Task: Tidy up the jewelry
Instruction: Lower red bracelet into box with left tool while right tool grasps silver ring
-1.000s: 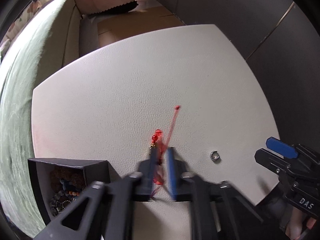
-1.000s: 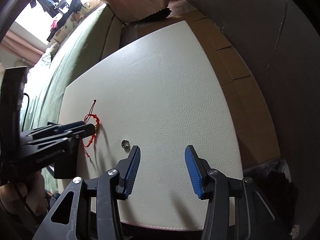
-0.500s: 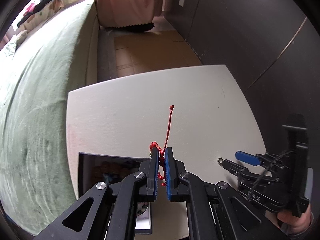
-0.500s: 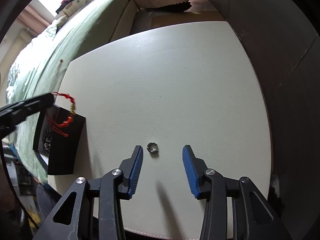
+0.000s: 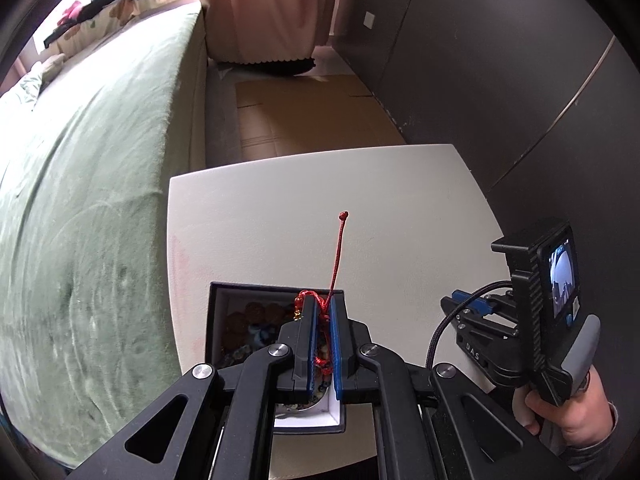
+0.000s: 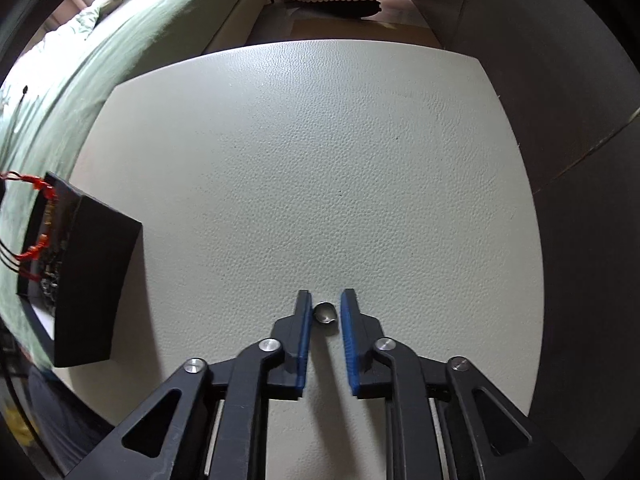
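My left gripper (image 5: pixel 323 300) is shut on a red cord bracelet (image 5: pixel 338 248), whose free end sticks up past the fingertips. It hangs over an open black jewelry box (image 5: pixel 216 320) holding several bead pieces. From the right wrist the same box (image 6: pixel 92 280) stands at the table's left edge, the red bracelet (image 6: pixel 38 182) above it. My right gripper (image 6: pixel 326 300) points down at the white table (image 6: pixel 320 160). Its jaws are closing on a small silver ring (image 6: pixel 325 314), which lies flat with the blue pads tight against its two sides. In the left wrist view the right gripper (image 5: pixel 468 306) is held by a hand (image 5: pixel 568 420).
A green-covered bed (image 5: pixel 80 220) runs along the table's left side. A dark wall (image 5: pixel 500 80) stands to the right and a pink curtain (image 5: pixel 264 8) at the back. Brown floor (image 5: pixel 304 112) shows beyond the table's far edge.
My left gripper lifted the red bracelet off the table and carried it left over the black box. My right gripper moved onto the ring and its jaws narrowed around it.
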Demonstrator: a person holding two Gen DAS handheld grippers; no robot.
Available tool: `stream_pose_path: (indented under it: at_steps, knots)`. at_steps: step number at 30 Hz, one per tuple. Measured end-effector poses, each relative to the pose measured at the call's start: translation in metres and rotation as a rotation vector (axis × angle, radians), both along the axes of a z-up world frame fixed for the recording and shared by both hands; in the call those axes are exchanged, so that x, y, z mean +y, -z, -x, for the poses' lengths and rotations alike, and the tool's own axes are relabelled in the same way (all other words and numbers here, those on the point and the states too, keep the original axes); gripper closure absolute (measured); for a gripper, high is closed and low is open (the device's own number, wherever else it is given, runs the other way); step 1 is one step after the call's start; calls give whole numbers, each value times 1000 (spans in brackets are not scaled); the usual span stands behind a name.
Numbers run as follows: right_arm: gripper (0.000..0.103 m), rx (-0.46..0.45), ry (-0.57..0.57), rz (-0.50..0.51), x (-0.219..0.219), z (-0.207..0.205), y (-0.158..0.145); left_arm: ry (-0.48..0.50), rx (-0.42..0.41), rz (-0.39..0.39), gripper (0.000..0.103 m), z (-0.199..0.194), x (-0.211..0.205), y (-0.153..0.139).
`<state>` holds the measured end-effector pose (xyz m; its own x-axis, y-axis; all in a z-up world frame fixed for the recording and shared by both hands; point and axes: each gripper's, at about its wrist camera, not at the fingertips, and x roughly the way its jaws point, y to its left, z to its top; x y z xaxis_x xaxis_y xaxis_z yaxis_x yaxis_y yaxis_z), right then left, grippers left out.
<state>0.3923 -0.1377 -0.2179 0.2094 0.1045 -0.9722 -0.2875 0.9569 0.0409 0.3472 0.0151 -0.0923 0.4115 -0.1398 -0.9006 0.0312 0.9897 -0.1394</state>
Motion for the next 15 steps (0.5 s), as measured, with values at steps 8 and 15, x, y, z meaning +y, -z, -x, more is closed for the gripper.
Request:
stream_pose_path:
  at_steps: [8,15]
  knots:
    - [91,-26,30,-69,-6,12,-18,-20,10,8,97,11,19,6]
    - [91,-64,14,-130,-3,22,-52,16,46,76,96,19,22,16]
